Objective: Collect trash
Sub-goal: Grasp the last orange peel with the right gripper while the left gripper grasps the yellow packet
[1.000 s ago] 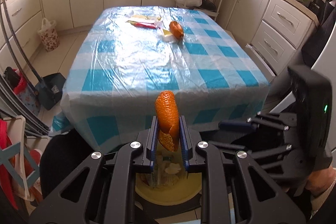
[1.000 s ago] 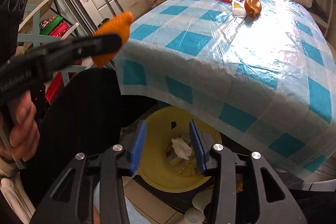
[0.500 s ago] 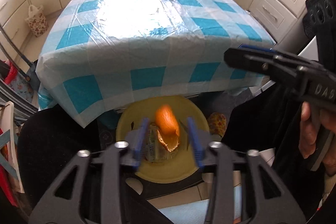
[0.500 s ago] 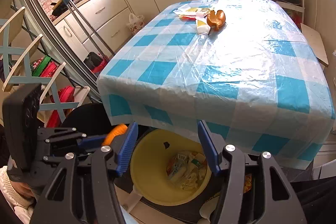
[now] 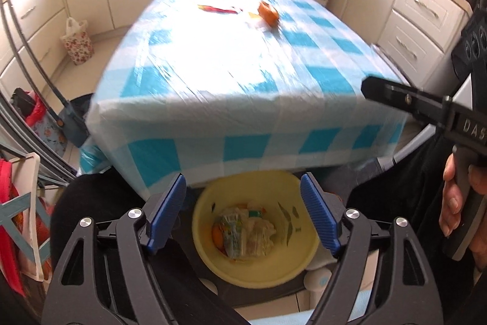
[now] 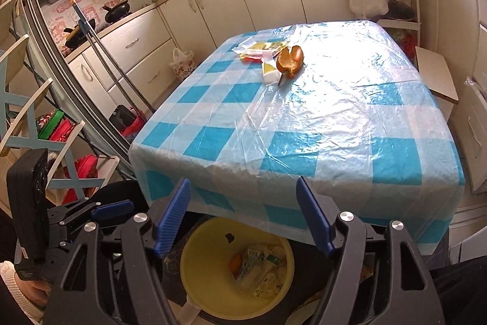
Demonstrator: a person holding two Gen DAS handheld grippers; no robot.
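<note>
Left wrist view is showing the left gripper (image 5: pixel 243 212) w/ fingers (image 5: pixel 166 212) spreading wider & nothing between them, hanging right over the yellow bin (image 5: pixel 258 258) at lower centre of the frame; bin is sitting on the floor just under the near edge of the desk (image 5: pixel 213 75). Inside it: crumpled wrappers plus a bit of orange peel, too jumbled to count. Right gripper (image 6: pixel 243 215) in the right wrist view is also opening, fingers empty, same bin (image 6: pixel 213 279) below it at bottom centre. Remaining trash is lying at the far end of the desk, upper centre of both frames, well apart from both grippers: 1 orange peel (image 6: pixel 290 60), curled, its long axis running roughly up-right to lower-left in the right view; 1 small white-yellow packet (image 6: pixel 269 73) touching it on its left; a few flat wrappers (image 6: pixel 255 49) just beyond, approx 2–3, overlapping so can't be sure. Judging by the views, neither hand is clearly nearer; next move is calling for a long reach up the frame across the checked cloth. Count: 2 grippers, 1 bin, 1 desk.
</note>
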